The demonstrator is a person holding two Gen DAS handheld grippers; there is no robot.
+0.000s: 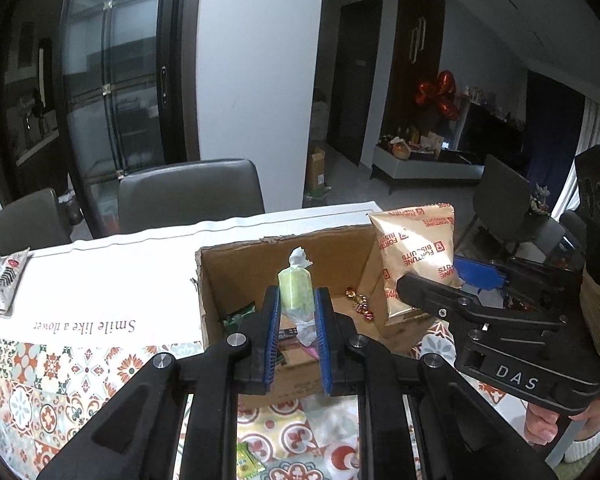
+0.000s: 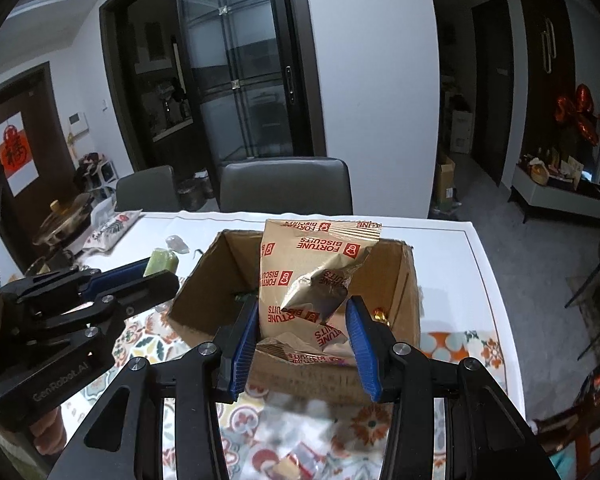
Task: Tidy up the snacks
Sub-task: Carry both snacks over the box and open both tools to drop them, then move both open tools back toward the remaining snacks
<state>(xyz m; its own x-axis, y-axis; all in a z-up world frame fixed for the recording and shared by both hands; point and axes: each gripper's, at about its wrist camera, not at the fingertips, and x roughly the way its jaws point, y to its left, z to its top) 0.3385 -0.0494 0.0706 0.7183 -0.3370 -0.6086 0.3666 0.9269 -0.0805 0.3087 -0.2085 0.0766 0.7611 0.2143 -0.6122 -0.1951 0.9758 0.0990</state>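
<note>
My left gripper (image 1: 296,312) pinches a green wrapped sweet (image 1: 296,290); my right gripper (image 2: 302,322) clamps the Fortune Biscuits bag (image 2: 308,276), both above the cardboard box (image 2: 404,280). Released early, the puffy bag could tip over the near wall.

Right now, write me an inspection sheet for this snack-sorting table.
Surface: table under a patterned floral cloth and a white cloth.
Job's things: open brown cardboard box, a few small sweets on its floor; gold Fortune Biscuits packet; pale green wrapped candy.
Clutter: printed pouch at the far left edge.
Tongs: left tongs shut on the candy; right tongs shut on the packet, both over the box.
Cables: nothing seen.
Surroundings: grey chairs, glass doors.
</note>
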